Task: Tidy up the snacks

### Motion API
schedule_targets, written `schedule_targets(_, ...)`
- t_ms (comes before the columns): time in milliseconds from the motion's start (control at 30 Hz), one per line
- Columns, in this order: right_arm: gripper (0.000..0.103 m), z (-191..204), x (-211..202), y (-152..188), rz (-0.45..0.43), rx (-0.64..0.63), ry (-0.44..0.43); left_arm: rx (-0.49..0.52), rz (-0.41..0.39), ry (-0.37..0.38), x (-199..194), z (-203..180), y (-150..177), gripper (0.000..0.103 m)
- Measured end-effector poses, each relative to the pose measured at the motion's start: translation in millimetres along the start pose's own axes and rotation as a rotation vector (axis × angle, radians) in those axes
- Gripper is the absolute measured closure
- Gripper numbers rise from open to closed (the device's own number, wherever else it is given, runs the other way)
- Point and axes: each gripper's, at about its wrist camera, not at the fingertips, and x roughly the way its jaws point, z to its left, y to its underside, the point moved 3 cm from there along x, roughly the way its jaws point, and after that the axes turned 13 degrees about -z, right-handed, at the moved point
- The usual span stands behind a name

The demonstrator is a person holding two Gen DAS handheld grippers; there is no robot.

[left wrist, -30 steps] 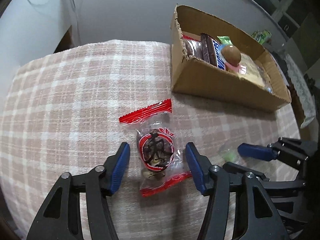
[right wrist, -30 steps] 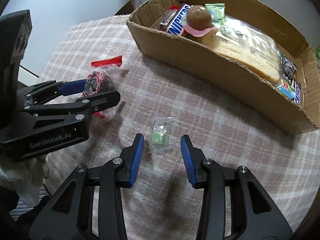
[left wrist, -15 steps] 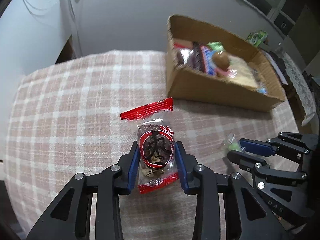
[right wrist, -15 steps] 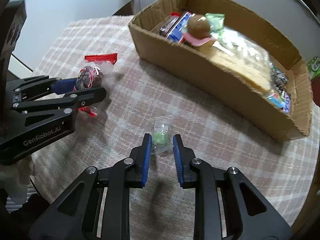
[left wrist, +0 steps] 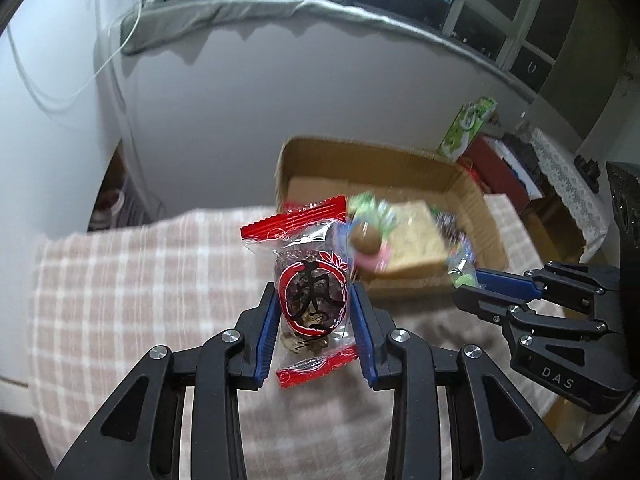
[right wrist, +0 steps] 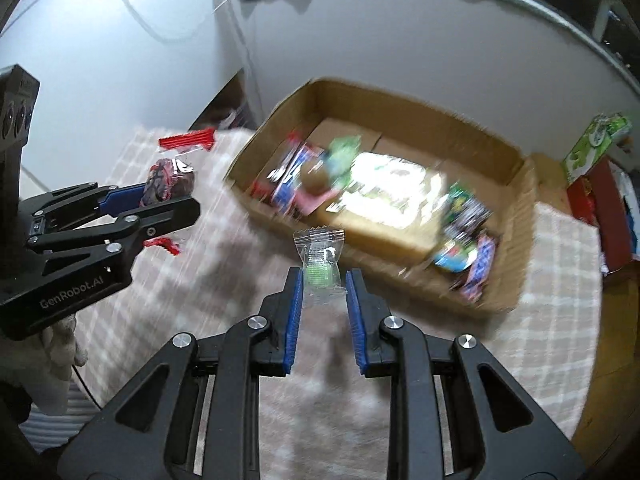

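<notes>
In the left wrist view, the left gripper (left wrist: 314, 312) holds a red-ended snack packet (left wrist: 310, 292) upright between its blue fingers (left wrist: 267, 332). The fingers have just been closing and now press on both sides of the packet's clear middle, where a dark snack shows behind a red ring with a black character. The packet's crimped red top stands above the fingertips, and its red bottom edge hangs below them, clear of the checked cloth (left wrist: 132, 284) that covers the surface. Beyond the packet sits an open cardboard box (left wrist: 404, 160), blurred, with several snacks inside, among them a pale flat packet and a round brown sweet. At the right edge the right gripper (left wrist: 466, 280) reaches in, a bit of green wrapper at its tip. A green carton (left wrist: 470, 126) stands behind the box.

In the right wrist view, the right gripper (right wrist: 323, 280) pinches a small clear packet with a green sweet (right wrist: 320, 262) between its fingers (right wrist: 294, 312), which have closed down narrow on the wrapper's lower part. The wrapper's zigzag top sticks up past the fingertips, above the cloth and in front of the box's near wall. The box (right wrist: 504, 248) lies just beyond, its contents smeared by motion. To the left the left gripper (right wrist: 168, 196) shows side-on with the red-ended packet in its grip, and a light glove (right wrist: 60, 344) below it.
</notes>
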Motion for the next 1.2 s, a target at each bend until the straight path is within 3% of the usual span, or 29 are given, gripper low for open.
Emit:
schedule_targets(467, 0.080, -46, 13, -33, -0.028, 0.047, 0.083, 0.029, -0.017, 0.046, 40, -34, -39, 0.070)
schedule_targets(633, 0.079, -53, 13, -38, -0.032, 0.040, 0.105, 0.043, -0.021, 0.037, 46, -41, -48, 0.064)
schedule_targets(667, 0.073, -54, 12, -39, -0.034, 0.040, 0.111, 0.045, -0.025, 0.027, 46, -41, -49, 0.059)
schedule_targets(700, 0.060, -55, 12, -39, -0.036, 0.040, 0.115, 0.042, -0.028, 0.019, 46, -40, -51, 0.048)
schedule_targets(767, 0.049, -56, 7, -41, -0.056, 0.041, 0.121, 0.038, -0.038, 0.018, 44, -40, -53, 0.046)
schedule_targets(1133, 0.048, -49, -17, -40, -0.069, 0.040, 0.120, 0.035, -0.054, 0.021, 19, -41, -56, 0.046)
schedule_targets(1200, 0.043, -47, -22, -39, -0.074, 0.043, 0.119, 0.033, -0.058, 0.024, 12, -43, -55, 0.046)
